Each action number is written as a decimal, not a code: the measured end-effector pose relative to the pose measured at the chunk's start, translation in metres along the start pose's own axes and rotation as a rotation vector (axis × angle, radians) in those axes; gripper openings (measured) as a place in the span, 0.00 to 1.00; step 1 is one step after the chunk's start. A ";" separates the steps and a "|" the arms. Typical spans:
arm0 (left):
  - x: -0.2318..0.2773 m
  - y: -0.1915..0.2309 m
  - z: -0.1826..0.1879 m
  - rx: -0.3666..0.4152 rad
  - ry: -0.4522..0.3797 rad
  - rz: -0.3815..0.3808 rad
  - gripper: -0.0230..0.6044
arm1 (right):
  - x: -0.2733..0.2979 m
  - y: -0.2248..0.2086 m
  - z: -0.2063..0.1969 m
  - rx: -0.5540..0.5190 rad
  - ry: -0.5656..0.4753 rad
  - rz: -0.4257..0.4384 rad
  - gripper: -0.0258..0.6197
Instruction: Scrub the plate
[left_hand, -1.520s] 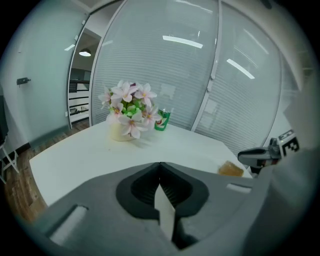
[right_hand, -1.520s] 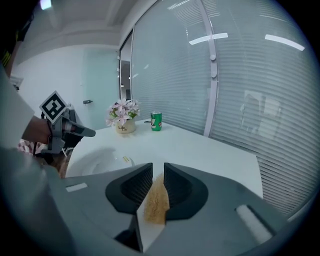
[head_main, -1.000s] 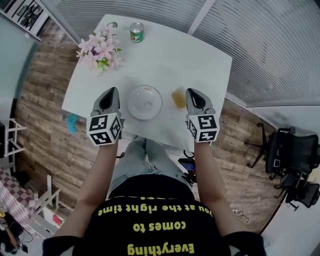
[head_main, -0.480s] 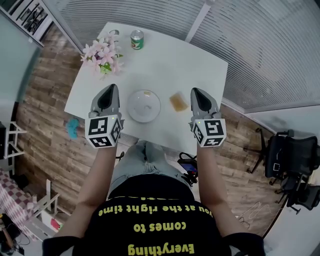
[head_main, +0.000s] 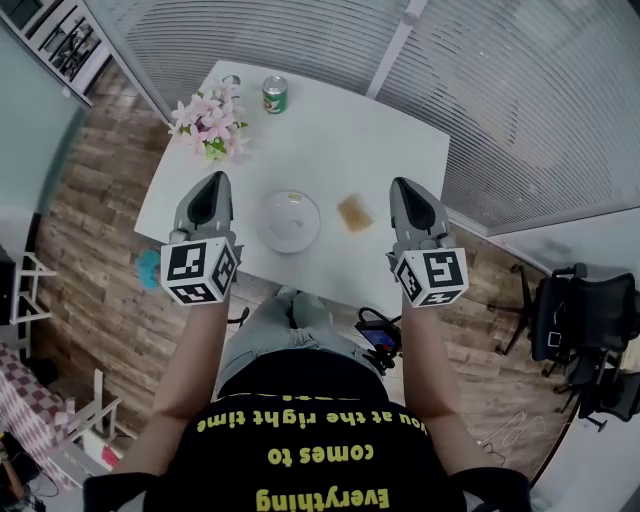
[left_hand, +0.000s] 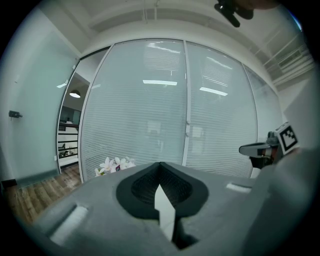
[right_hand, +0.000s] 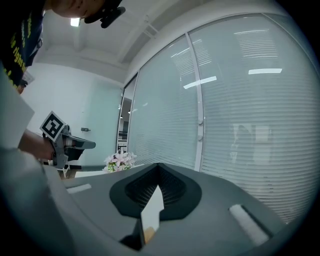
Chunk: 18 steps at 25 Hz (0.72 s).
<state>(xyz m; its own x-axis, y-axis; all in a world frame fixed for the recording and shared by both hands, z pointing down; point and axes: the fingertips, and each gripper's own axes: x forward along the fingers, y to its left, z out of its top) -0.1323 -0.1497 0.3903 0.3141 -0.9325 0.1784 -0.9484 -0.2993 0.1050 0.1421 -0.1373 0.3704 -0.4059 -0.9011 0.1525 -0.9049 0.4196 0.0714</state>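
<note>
Both tools are hanging up in the air in front of the person, clear of the tabletop (head_main: 330, 150). The left tool (head_main: 215, 180) is pointing out roughly level toward the glass wall (head_main: 520, 90) with its blinds. Its jaws are pressing together, with nothing caught between them. The right tool (head_main: 404, 185) is doing the same on the other side, jaws meeting tip to tip and carrying nothing. The two are sitting well apart, each one showing at the edge of the other's gripper view.

The plate (head_main: 288, 221) is lying flat on the tabletop, down between the two tools and nearer the left one. It is round and white, and neither tool is touching it. A yellowish sponge (head_main: 355, 213) is resting just beside the plate, on the side toward the right tool and a little inward of it.

Out beyond the left tool's tip, a bunch of pink and white flowers (head_main: 212, 124) is standing near the far left corner of the tabletop. A green can (head_main: 274, 94) is sitting upright past the flowers, close to the far edge. Off behind the right tool, on the wooden floor (head_main: 90, 270), a black office chair (head_main: 580, 320) is standing well away from the tabletop.
</note>
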 end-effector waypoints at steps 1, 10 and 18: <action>-0.001 0.000 0.004 -0.004 -0.007 -0.002 0.04 | -0.002 0.000 0.004 0.002 -0.005 0.001 0.05; -0.001 0.003 0.029 -0.037 -0.050 -0.015 0.04 | -0.006 -0.002 0.036 0.036 -0.053 0.003 0.05; 0.001 -0.001 0.037 -0.039 -0.064 -0.028 0.04 | -0.005 0.001 0.044 0.027 -0.066 0.009 0.05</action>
<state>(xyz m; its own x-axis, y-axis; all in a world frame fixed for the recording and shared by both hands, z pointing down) -0.1330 -0.1578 0.3546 0.3357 -0.9352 0.1123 -0.9364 -0.3184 0.1476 0.1377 -0.1369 0.3258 -0.4205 -0.9030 0.0877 -0.9041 0.4252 0.0434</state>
